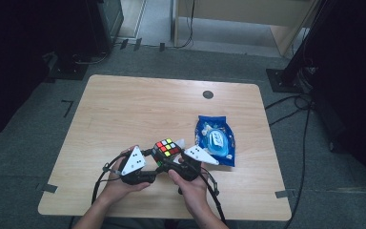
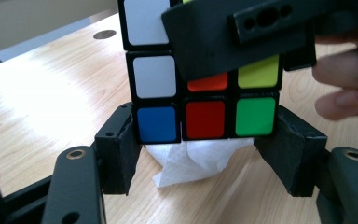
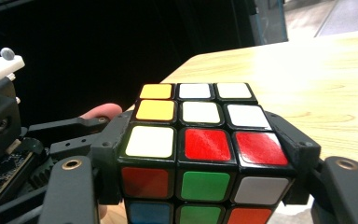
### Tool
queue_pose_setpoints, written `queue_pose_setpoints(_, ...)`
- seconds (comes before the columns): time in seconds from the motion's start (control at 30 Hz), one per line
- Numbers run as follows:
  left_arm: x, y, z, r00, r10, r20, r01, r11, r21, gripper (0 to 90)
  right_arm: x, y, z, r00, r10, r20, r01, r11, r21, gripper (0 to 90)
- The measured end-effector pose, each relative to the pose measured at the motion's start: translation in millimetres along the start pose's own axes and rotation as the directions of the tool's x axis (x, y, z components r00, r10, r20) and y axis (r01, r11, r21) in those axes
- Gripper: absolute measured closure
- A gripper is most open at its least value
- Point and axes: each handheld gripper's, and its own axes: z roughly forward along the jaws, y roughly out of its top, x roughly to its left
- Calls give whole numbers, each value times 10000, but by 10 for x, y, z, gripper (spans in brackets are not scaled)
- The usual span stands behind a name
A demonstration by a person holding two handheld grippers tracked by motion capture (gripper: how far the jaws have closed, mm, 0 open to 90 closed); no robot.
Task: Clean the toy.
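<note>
You had both the left gripper (image 1: 148,157) and right gripper (image 1: 175,159) clamped on the Rubik's cube (image 1: 167,150). A blue packet (image 1: 215,139) sat just beside the cube.

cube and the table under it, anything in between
Yes: a crumpled white tissue lies on the table just beneath the cube, seen in the left gripper view.

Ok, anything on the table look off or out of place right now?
One thing: a crumpled white tissue lies on the table under the cube, which both the left tongs and right tongs clamp. The blue packet lies flat and looks intact. No spill or damage that I can see.
</note>
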Motion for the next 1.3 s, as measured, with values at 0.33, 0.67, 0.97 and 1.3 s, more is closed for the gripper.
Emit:
queue_pose_setpoints(0.33,-14,1,-6,9992,214,-334,-212,9998,58,338,72,-56,42,9995,-79,-320,83,9999,112,337)
queue_pose_setpoints(0.67,394,-107,-205,9917,-859,-960,888,9957,266,340,-41,130,-59,9958,-339,-846,331,9994,-107,335)
queue_pose_setpoints(0.97,517,-155,-295,9851,-1230,-1201,1261,9918,190,340,-341,-155,225,9582,-2826,449,2599,9252,2766,415)
queue_pose_setpoints(1.3,436,-127,-263,9904,-1156,-756,1169,9931,127,340,-464,-282,314,9283,-3671,590,3044,8417,4460,696)
